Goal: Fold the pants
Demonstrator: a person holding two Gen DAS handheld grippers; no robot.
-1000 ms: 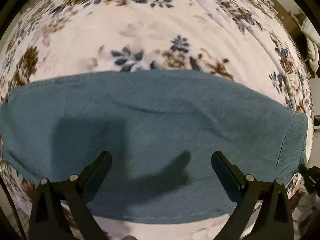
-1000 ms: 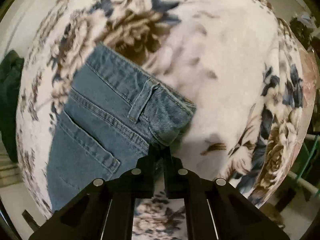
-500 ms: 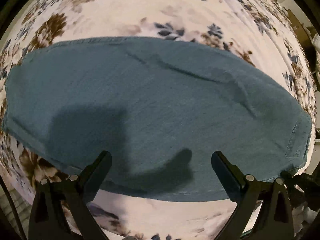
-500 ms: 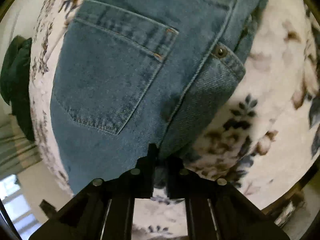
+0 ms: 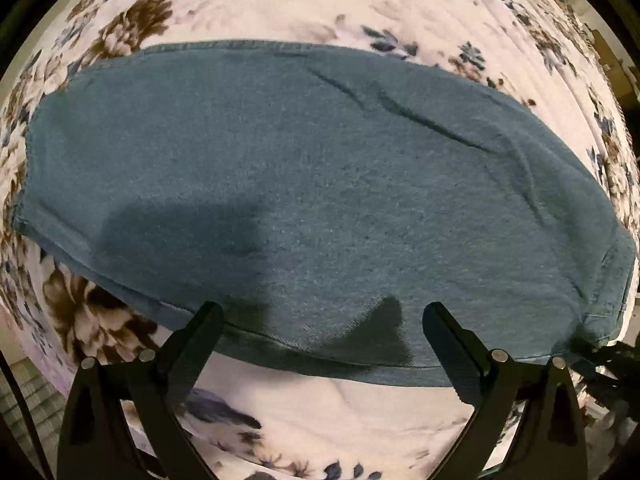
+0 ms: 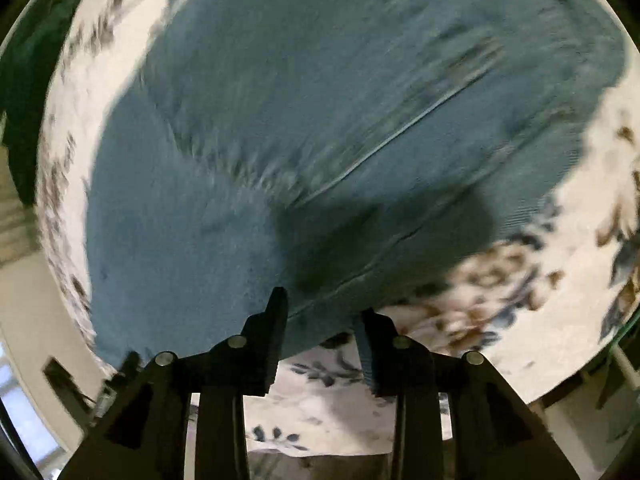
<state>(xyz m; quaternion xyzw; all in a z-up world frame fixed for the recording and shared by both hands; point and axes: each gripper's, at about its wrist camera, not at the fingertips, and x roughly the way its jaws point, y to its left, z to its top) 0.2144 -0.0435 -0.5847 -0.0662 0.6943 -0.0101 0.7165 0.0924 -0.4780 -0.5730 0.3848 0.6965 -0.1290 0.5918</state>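
Observation:
Blue denim pants (image 5: 320,180) lie flat across a floral blanket and fill most of the left wrist view. My left gripper (image 5: 323,312) points straight down over their near hem, open, with nothing between its fingers. In the blurred right wrist view the pants (image 6: 320,100) spread out ahead with a long seam running across them. My right gripper (image 6: 322,314) hovers at their near edge. Its jaws are opening; the denim edge shows in the gap, but the pads are off it.
The white blanket (image 5: 320,408) with brown and blue flowers shows around the pants, and again in the right wrist view (image 6: 520,280). A dark green cloth (image 6: 24,80) hangs beyond the bed's left edge. Pale floor and wall lie past that edge.
My right gripper was shut on the waistband corner, carried it over the pants, and has now parted its jaws and let go. My left gripper drifted toward the near hem, staying open.

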